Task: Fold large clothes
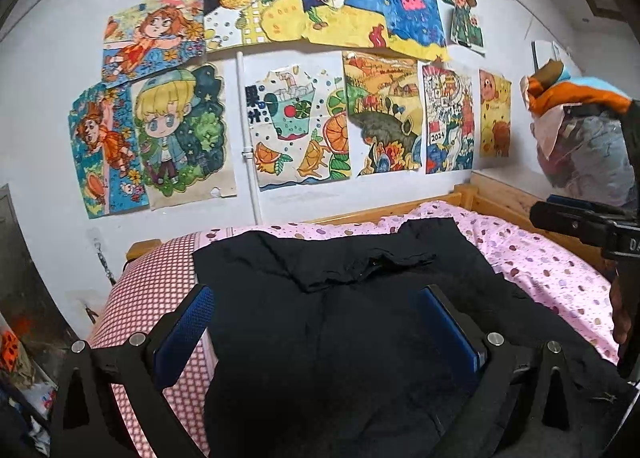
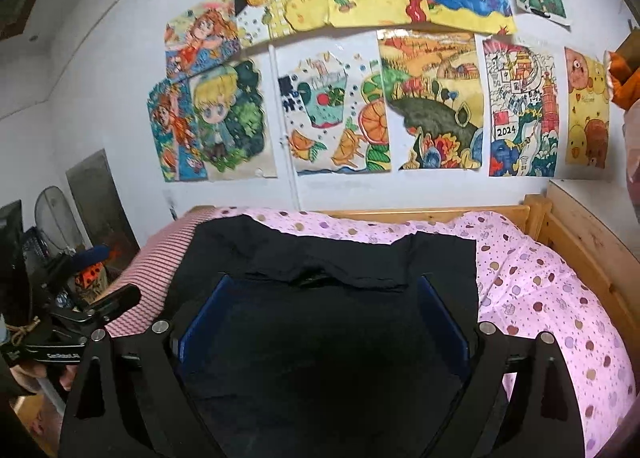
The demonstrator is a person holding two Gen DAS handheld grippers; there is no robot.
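A large black garment [image 1: 280, 258] lies spread on the bed, with a wrinkled fold across its middle. My left gripper [image 1: 316, 294] hovers over its near part, the blue pads wide apart with nothing between them. In the right wrist view the same garment [image 2: 360, 254] fills the centre of the bed. My right gripper [image 2: 325, 280] is open above it, and its pads touch no cloth. One of the right gripper's fingers [image 1: 568, 219] shows at the right edge of the left view. One of the left gripper's fingers [image 2: 116, 300] shows at the left of the right view.
The bed has a pink dotted sheet [image 2: 540, 298] and a red-checked mattress edge [image 1: 148, 290] on the left. A wooden bed frame [image 2: 580, 225] runs along the back and right. Children's drawings [image 1: 300, 129] cover the wall. A bag of clothes [image 1: 588, 145] stands at the right, a fan [image 2: 52, 217] at the left.
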